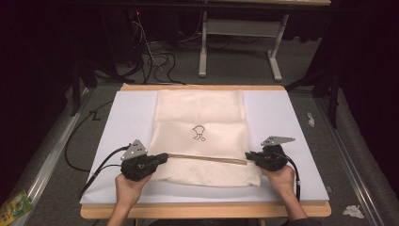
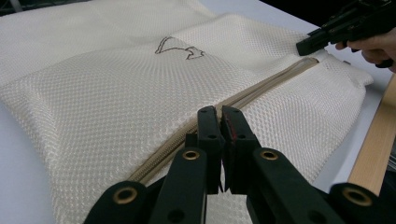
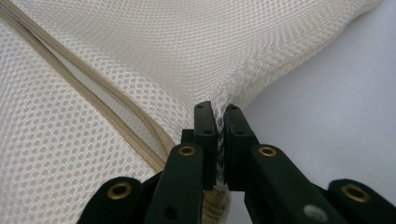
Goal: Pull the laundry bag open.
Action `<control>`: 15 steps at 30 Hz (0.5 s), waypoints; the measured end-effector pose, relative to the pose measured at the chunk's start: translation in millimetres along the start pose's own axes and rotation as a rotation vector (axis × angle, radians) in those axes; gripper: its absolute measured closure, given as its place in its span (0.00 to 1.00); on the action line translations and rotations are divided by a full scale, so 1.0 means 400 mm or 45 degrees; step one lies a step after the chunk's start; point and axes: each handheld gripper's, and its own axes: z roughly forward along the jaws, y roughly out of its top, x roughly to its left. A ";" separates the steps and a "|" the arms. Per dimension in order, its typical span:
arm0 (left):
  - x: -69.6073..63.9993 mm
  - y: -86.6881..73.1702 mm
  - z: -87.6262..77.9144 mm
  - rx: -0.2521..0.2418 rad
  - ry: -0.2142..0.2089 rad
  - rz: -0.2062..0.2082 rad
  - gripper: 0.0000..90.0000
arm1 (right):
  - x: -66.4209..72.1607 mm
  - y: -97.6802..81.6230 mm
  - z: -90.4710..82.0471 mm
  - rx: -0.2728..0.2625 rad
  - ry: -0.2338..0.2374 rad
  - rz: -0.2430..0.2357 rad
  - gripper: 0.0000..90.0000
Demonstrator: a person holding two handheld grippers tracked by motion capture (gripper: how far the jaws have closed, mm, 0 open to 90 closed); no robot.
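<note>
Your cream mesh bag lies flat at the centre of the white mat, a small dark logo on top and a tan zipper crossing near its six o'clock edge. Your left gripper sits clenched at the zipper's nine o'clock end; whether it holds the pull, you cannot tell. Your right gripper pinches mesh at three o'clock. Bare mat flanks both sides.

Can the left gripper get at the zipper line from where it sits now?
Probably yes. The left gripper, jaws shut, sits right over the zipper at the near end of the mesh bag, with nothing between. The right gripper pinches the mesh at the far end, clear of that path.
</note>
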 end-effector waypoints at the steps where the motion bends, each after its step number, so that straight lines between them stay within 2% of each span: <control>1: 0.000 0.000 -0.001 0.000 0.009 0.003 0.97 | 0.000 0.000 -0.001 0.000 0.002 0.008 0.97; 3: 0.005 -0.002 -0.006 -0.008 0.015 -0.004 0.97 | 0.001 -0.001 0.000 0.018 -0.031 -0.003 0.97; 5: 0.009 -0.005 -0.009 -0.013 0.017 -0.014 0.97 | -0.004 -0.003 -0.002 0.010 -0.011 0.015 0.97; 6: 0.010 -0.006 -0.010 -0.014 0.022 -0.016 0.97 | -0.005 -0.004 -0.004 0.008 -0.024 0.002 0.97; 7: 0.012 -0.006 -0.012 -0.013 0.022 -0.017 0.97 | -0.004 -0.004 -0.006 0.007 -0.026 0.015 0.97; 15: 0.018 -0.004 -0.022 -0.028 0.028 -0.027 0.97 | -0.007 -0.006 -0.013 0.001 -0.031 0.010 0.97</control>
